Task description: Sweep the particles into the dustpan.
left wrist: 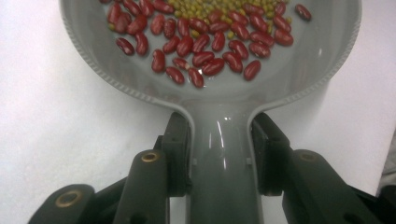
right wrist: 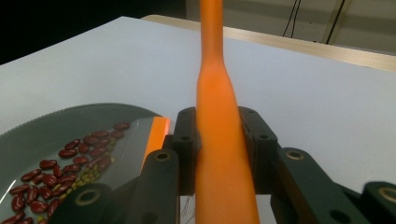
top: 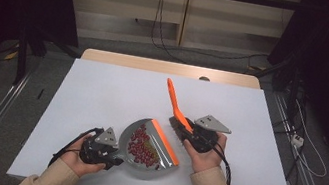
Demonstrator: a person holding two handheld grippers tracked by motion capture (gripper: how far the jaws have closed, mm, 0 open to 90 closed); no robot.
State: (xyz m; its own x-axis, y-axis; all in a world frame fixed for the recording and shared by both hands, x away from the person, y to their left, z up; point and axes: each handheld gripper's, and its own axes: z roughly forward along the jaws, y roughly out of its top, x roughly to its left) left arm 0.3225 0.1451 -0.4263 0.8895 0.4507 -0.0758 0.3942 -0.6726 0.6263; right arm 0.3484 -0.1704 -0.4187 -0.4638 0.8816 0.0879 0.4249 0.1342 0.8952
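Under left hand-held gripper [left wrist: 219, 154], jaws clamp dustpan handle [left wrist: 219, 140]; right hand-held gripper [right wrist: 219, 149] clamps brush handle [right wrist: 215, 93]

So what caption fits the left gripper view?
Left gripper clamps the grey dustpan by its handle, beans inside.

Both forearms reach in low, left hand-held gripper [top: 113, 157] and right hand-held gripper [top: 182, 128] each clamped shut

The dustpan [left wrist: 322, 60] is grey with a bright orange strip [top: 164, 141] along its flat front edge. Inside it lie dark red beans [left wrist: 205, 44] and small yellow-green beans [left wrist: 201, 5]. The brush handle [right wrist: 215, 135] is orange all over. The bench [top: 101, 92] is plain white. Both grippers have black jaws with small gold rings.
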